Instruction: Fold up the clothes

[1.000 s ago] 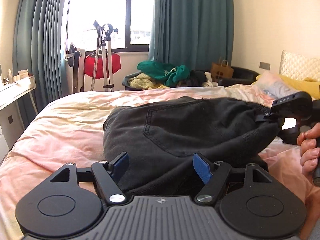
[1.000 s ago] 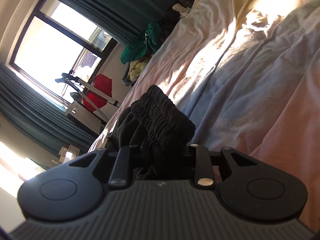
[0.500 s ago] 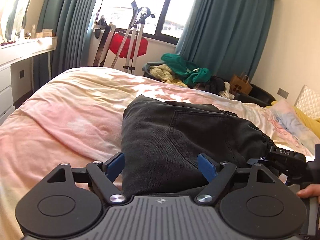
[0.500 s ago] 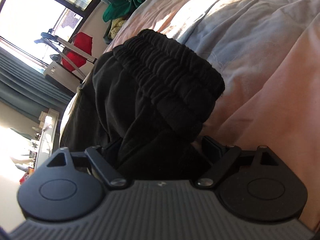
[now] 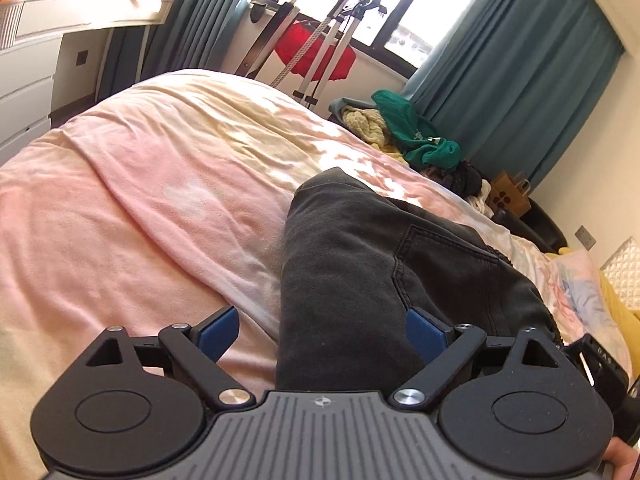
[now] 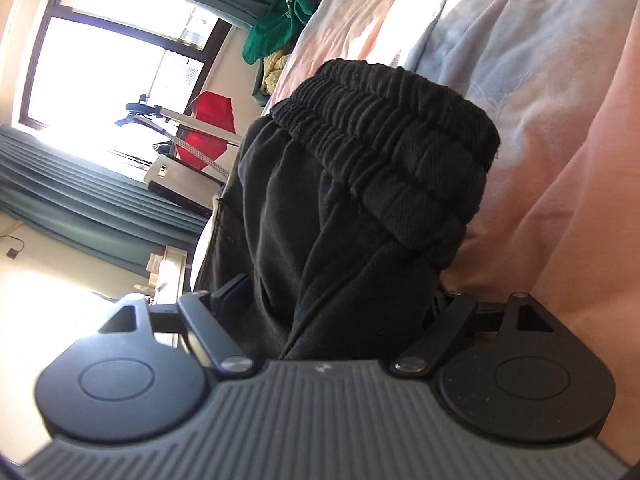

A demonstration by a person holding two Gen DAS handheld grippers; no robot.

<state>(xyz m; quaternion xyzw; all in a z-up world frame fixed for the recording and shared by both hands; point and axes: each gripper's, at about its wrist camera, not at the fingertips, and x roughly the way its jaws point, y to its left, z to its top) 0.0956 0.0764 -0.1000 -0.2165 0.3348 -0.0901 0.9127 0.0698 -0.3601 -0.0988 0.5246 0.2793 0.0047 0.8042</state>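
Observation:
Folded dark grey trousers (image 5: 380,264) with a back pocket lie on the pink bedspread (image 5: 140,200). My left gripper (image 5: 322,330) is open, its blue pads on either side of the trousers' near edge, not pinching. In the right wrist view the black elastic waistband (image 6: 392,148) bunches just ahead of my right gripper (image 6: 340,300), which is open with the cloth lying between its spread fingers. The right gripper's body shows at the left wrist view's right edge (image 5: 600,364).
A pile of green and yellow clothes (image 5: 404,132) sits beyond the bed's far side. A tripod with a red item (image 5: 320,52) stands by the window. A white dresser (image 5: 36,60) is on the left. A pillow (image 5: 576,276) lies far right.
The right gripper has opened from shut on the waistband and the trousers have settled on the bed. The left gripper has tilted and shifted left, staying open.

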